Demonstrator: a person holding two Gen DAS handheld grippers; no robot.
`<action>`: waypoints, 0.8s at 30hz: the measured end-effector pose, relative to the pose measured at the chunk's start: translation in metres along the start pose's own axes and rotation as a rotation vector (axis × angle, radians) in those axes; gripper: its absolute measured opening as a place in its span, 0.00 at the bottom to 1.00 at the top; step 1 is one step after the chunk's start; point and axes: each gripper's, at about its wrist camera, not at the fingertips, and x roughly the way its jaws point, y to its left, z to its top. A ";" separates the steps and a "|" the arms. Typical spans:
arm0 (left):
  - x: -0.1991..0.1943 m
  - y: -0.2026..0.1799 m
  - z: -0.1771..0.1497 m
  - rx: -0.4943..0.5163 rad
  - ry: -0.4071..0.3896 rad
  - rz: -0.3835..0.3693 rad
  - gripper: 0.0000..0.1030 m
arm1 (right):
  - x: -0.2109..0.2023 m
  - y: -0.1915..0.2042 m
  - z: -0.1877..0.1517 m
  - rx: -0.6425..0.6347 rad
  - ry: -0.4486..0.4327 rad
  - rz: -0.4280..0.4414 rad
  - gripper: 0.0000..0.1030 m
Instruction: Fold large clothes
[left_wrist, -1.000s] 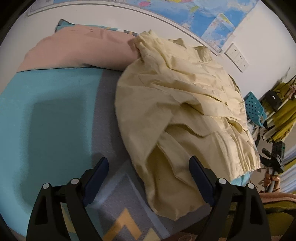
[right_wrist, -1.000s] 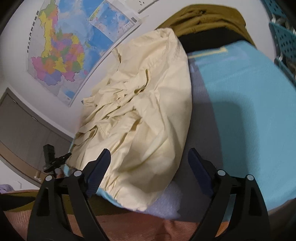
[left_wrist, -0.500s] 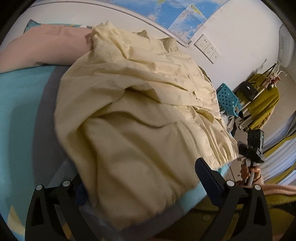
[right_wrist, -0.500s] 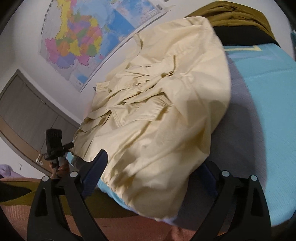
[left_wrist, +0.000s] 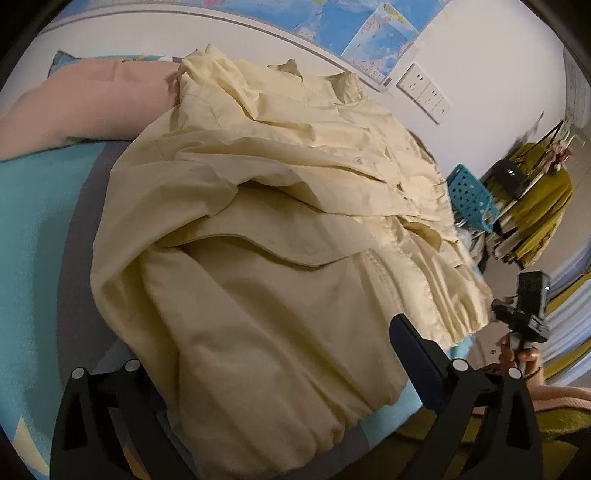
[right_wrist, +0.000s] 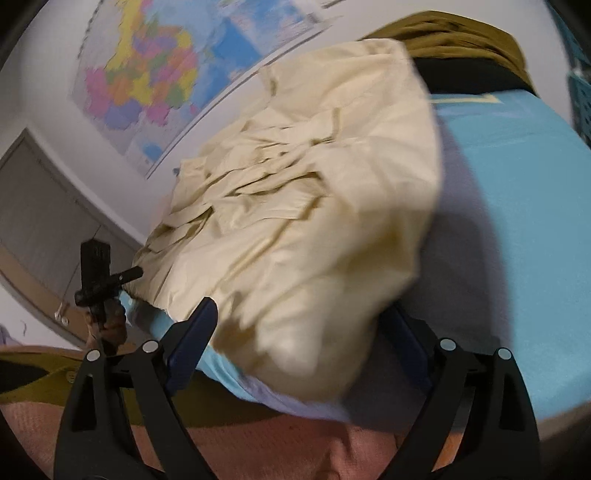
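Observation:
A cream jacket (left_wrist: 280, 236) lies crumpled on the blue and grey bed sheet (left_wrist: 33, 221). My left gripper (left_wrist: 273, 354) is open wide at the jacket's gathered hem. Cloth lies between its jaws and hides the left finger; the right finger (left_wrist: 417, 350) shows bare. In the right wrist view the jacket (right_wrist: 314, 206) bulges between the jaws of my right gripper (right_wrist: 299, 325), which stands open. Its left finger (right_wrist: 192, 339) is bare and its right one is half covered by cloth. Each view shows the other gripper held in a hand at the bed's edge.
A pink pillow (left_wrist: 85, 103) lies at the far left of the bed. An olive and black cloth (right_wrist: 461, 48) lies at the other end. Beside the bed stand a blue perforated basket (left_wrist: 469, 195) and a rack with olive clothes (left_wrist: 535, 199). Wall sockets (left_wrist: 424, 92) and a map hang behind.
Both grippers have closed in on the jacket's near hem. Cloth that lay ahead of the fingers now lies between them and covers one finger of each.

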 end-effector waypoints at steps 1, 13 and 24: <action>0.001 -0.002 0.000 -0.004 -0.002 0.015 0.93 | 0.005 0.004 0.001 -0.013 0.001 0.002 0.77; -0.031 -0.005 0.006 -0.106 -0.014 -0.031 0.20 | -0.048 0.029 0.015 0.027 -0.156 0.222 0.15; -0.035 0.019 -0.024 -0.058 0.077 -0.044 0.53 | -0.026 -0.015 -0.024 0.152 -0.002 0.180 0.37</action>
